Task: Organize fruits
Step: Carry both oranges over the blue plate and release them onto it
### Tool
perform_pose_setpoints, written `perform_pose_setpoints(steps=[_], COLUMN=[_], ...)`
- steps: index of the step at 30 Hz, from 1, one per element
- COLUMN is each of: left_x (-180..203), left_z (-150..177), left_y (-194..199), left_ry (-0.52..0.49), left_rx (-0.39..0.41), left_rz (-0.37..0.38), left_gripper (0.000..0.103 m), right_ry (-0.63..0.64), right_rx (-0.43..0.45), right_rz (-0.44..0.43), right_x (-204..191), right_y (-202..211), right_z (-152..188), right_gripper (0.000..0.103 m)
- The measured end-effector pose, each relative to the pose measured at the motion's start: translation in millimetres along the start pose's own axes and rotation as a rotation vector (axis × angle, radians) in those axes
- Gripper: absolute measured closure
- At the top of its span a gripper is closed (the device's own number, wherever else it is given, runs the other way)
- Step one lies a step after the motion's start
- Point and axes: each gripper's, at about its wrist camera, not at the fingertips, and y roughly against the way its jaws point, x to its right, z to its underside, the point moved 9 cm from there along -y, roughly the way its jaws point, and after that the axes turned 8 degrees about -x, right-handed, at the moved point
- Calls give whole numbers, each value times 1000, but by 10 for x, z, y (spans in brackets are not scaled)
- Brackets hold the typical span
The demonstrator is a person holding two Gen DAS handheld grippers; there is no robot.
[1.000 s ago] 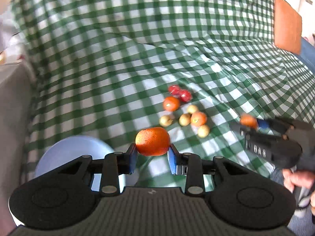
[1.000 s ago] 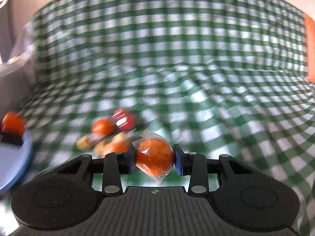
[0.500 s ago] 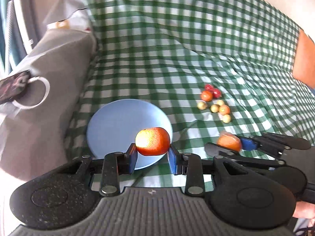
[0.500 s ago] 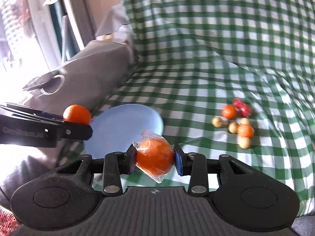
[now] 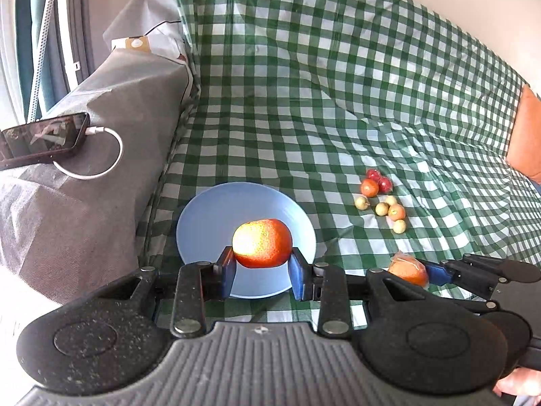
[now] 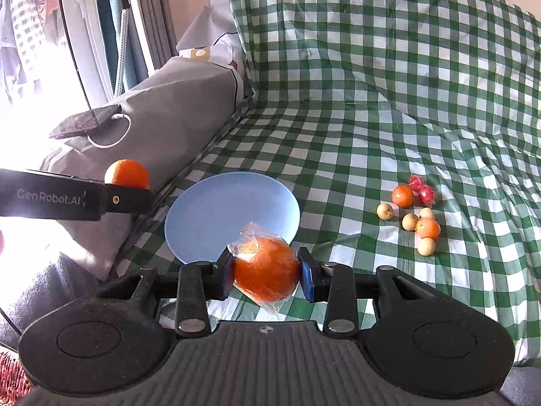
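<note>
Oranges being carried to blue plate [image 5: 203, 209]: left hand-held gripper [image 5: 262, 270] clamping bare orange [image 5: 262, 242], right hand-held gripper [image 6: 267, 275] clamping wrapped orange [image 6: 267, 272]; next, lowering and releasing.

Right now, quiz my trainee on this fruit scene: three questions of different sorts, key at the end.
1. True or false: the blue plate already has fruit lying on it.
2. Which gripper holds the orange wrapped in clear plastic? A) left gripper B) right gripper C) neither
3. Fill in: the small loose fruits lie on the green checked ____.

Key:
1. False; the plate is bare, and the unwrapped orange is held over it.
2. B
3. cloth
</note>
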Motion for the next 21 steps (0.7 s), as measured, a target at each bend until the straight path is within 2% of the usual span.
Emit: perform_pose_setpoints(steps=[8, 12, 16, 21], left_x=[-154, -268, -342, -414], left_z=[-60, -135, -197, -223], left_y=[-335, -549, -834, -1157], left_ry=[12, 9, -18, -17], left_rx=[-56, -77, -104, -160], left_rz=[-36, -69, -105, -108], left_gripper=[66, 66, 66, 66], right_ry=[8, 29, 45, 75], right_rx=[-35, -44, -92, -143], right_rz=[7, 11, 23, 44], right_x=[-63, -118, -97, -82], right_y=[-225, -445, -745, -1091], right_z=[-74, -164, -199, -172], right_gripper=[63, 63, 63, 63])
